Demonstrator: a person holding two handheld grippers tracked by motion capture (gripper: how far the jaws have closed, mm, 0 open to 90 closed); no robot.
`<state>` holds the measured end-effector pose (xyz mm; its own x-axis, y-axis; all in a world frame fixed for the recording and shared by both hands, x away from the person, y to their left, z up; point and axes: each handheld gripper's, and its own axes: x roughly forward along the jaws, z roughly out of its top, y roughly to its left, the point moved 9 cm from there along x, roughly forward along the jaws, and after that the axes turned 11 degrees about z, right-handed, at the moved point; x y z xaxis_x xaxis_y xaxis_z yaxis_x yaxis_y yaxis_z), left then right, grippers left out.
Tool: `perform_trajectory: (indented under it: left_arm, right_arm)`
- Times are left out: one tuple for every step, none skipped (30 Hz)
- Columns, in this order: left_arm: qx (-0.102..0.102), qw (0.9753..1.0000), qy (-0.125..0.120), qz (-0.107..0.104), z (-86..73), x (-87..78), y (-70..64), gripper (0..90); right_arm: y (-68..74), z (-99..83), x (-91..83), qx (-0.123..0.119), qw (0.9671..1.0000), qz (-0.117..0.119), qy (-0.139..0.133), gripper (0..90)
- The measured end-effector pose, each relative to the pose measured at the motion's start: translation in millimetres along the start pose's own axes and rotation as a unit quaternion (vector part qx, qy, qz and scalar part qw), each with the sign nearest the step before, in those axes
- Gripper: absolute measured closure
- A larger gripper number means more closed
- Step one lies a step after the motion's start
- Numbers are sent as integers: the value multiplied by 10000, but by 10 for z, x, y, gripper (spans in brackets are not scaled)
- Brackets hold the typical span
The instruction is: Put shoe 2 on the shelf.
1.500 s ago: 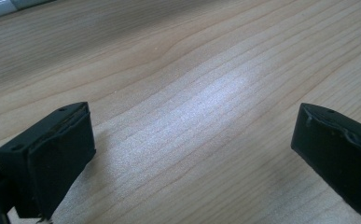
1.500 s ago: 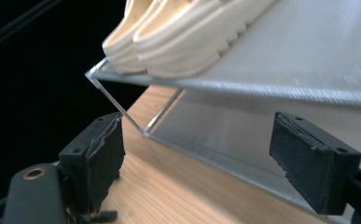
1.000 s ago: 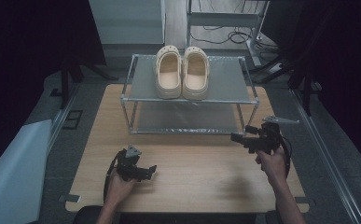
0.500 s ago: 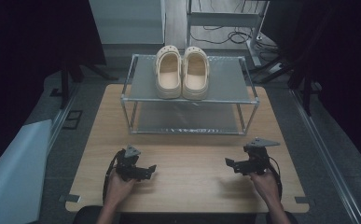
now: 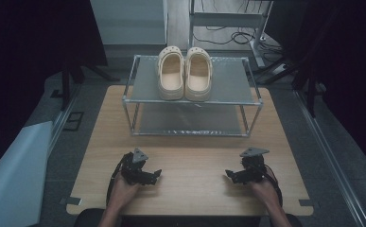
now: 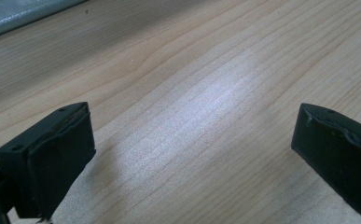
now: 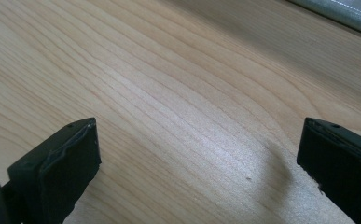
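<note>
On the table the rack stands toward the far edge, our slippers paired on its top shelf, easy to reach. Our left gripper and right gripper rest near the near edge, jaws wide apart, holding nothing.

Wooden table: metal rack bearing clogs.
</note>
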<state>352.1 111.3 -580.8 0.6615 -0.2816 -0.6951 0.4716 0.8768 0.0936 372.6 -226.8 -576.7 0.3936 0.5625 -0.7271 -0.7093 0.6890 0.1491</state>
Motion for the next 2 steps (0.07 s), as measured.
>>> perform_trajectory:
  left_arm:
    - [0, 10000, 0, 0, 0, 0, 0, 0]
    - [-23, 10000, 5, -8, 2, 0, 2, 0]
  right_arm:
    - [0, 0, 0, 0, 10000, 0, 0, 0]
    - [-5, -8, 6, -22, 10000, -7, 24, 0]
